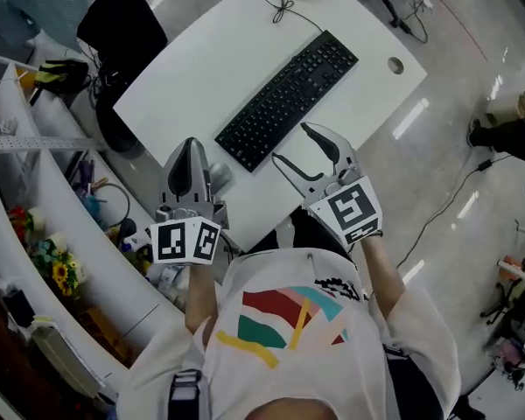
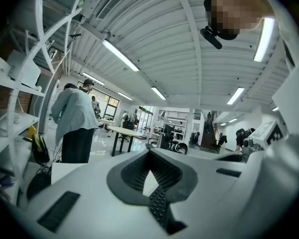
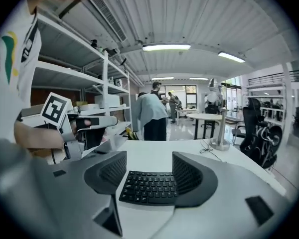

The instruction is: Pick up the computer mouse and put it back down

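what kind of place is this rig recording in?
Likely an open-plan office or lab: a white desk with a black keyboard, metal shelving alongside, and more tables and office chairs behind.

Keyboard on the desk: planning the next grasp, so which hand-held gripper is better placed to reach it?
Right. The right hand-held gripper is open, with the keyboard straight ahead between its jaws. The left hand-held gripper is shut, and its view shows no keyboard.

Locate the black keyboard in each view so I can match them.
Head view: the black keyboard lies diagonally on the white table, upper centre.
Left gripper view: not in it.
Right gripper view: low centre, between the open jaws.
Shared landmark: person in pale blue shirt, in both gripper views.
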Available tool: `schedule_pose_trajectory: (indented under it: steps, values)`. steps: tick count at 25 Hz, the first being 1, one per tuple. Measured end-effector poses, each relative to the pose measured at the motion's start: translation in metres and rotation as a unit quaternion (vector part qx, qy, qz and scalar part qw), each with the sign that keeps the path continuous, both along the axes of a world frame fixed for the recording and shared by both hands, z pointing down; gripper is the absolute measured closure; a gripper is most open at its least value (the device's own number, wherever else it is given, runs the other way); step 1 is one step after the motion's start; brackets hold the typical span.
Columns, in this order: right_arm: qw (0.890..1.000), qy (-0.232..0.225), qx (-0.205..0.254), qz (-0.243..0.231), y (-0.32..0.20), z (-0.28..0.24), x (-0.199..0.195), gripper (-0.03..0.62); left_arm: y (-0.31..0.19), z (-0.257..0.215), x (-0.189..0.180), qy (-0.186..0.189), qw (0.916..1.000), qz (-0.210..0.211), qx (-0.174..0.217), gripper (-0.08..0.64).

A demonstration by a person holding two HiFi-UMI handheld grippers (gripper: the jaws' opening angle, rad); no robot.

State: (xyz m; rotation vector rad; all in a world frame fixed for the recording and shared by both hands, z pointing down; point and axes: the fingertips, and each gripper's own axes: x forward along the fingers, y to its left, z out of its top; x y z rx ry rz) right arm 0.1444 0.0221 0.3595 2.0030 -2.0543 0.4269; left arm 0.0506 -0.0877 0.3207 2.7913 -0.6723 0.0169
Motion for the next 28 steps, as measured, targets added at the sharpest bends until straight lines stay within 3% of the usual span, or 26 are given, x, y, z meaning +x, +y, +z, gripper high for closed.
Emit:
schedule_pose_trajectory:
  steps: [3,5,10,13,17,19,23,28]
  values:
    - [0.996,0.002,-0.008,-0.093,-0.021,0.004,-0.023,0.327,-0.003,0.002,-0.017,-0.009,0.9991,-0.041,0.002,0.515]
    - [0.987,0.021,-0.017,-0.161,-0.036,0.01,-0.043,0.327,-0.007,0.011,-0.033,-0.023,0.9973,-0.07,0.002,0.515]
    - [0.943,0.079,-0.058,-0.318,-0.065,0.041,-0.1,0.298,-0.019,0.031,-0.082,-0.03,0.9882,-0.148,-0.024,0.515]
    - [0.892,0.121,-0.102,-0.423,-0.068,0.072,-0.138,0.298,-0.028,0.041,-0.112,-0.032,0.9804,-0.191,-0.036,0.515]
    - [0.798,0.18,-0.153,-0.554,-0.059,0.114,-0.178,0.299,-0.03,0.054,-0.145,-0.025,0.9684,-0.243,-0.051,0.515]
    - [0.763,0.197,-0.171,-0.592,-0.059,0.131,-0.192,0.299,-0.031,0.061,-0.157,-0.021,0.9637,-0.26,-0.058,0.515]
    - [0.719,0.235,-0.199,-0.623,-0.067,0.157,-0.208,0.299,-0.03,0.073,-0.183,-0.01,0.9547,-0.288,-0.074,0.515]
    - [0.688,0.266,-0.226,-0.636,-0.076,0.178,-0.217,0.299,-0.025,0.088,-0.214,-0.007,0.9432,-0.32,-0.09,0.515]
